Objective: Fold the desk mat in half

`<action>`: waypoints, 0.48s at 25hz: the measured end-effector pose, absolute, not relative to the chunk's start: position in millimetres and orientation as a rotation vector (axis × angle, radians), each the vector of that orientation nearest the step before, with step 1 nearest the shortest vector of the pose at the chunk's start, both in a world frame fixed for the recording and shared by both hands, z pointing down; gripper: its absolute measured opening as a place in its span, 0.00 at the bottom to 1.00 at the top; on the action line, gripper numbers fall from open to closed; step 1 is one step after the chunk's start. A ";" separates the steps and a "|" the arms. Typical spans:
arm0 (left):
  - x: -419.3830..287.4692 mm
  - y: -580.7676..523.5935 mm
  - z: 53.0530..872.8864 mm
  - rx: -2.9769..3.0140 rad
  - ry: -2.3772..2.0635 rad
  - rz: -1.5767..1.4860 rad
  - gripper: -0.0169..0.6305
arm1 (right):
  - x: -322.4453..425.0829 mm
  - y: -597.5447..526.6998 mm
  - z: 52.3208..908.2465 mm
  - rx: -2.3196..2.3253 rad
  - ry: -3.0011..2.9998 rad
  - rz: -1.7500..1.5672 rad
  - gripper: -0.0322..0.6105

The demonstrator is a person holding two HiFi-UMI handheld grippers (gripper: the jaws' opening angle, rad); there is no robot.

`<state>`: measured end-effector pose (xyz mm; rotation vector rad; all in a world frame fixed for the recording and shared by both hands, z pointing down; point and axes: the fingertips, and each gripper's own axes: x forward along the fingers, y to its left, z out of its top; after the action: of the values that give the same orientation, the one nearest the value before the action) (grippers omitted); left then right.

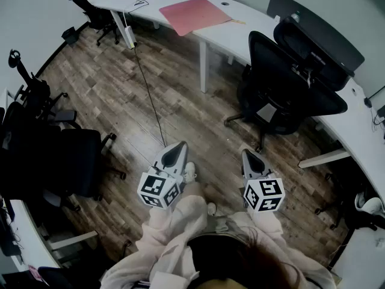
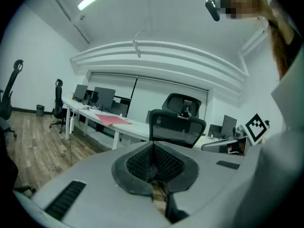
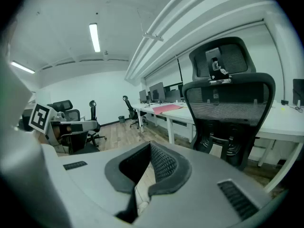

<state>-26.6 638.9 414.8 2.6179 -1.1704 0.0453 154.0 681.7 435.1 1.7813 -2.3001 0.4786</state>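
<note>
A person (image 1: 174, 233) in pale sleeves stands on a wooden floor (image 1: 150, 89), seen from above, well apart from a long, curved white table (image 1: 252, 26). The desk mat (image 1: 195, 15), pink and rectangular, lies flat and unfolded on that table, and one corner seems to reach just past the table's near edge. The person holds a gripper in each hand, both out in front and pointing roughly toward the table. The left gripper (image 1: 174, 152) has its jaws pressed together with nothing between them. The right gripper (image 1: 249, 159) also has its jaws pressed together and empty. A black office chair (image 1: 283, 83) stands just beside the table, to the right of the mat, between the right gripper and the table. Folding has not begun, and the step in hand looks like the approach to the table. The next move likely calls for walking up to the table on the mat's side of the chair, spreading both pairs of jaws, and pinching the mat's near edge or corners so that half can be lifted over the other.
</note>
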 end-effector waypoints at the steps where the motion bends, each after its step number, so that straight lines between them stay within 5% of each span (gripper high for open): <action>1: -27.0 643.6 414.9 2.616 -1.168 0.044 0.07 | 154.4 685.4 435.1 1.788 -2.298 0.480 0.07; 12: -50.4 632.7 413.2 2.604 -1.189 0.087 0.07 | 130.3 654.0 417.9 1.764 -2.349 0.379 0.07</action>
<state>-50.4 632.7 413.2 2.6041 -1.1894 0.0872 130.3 654.0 417.9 1.7643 -2.3495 0.3794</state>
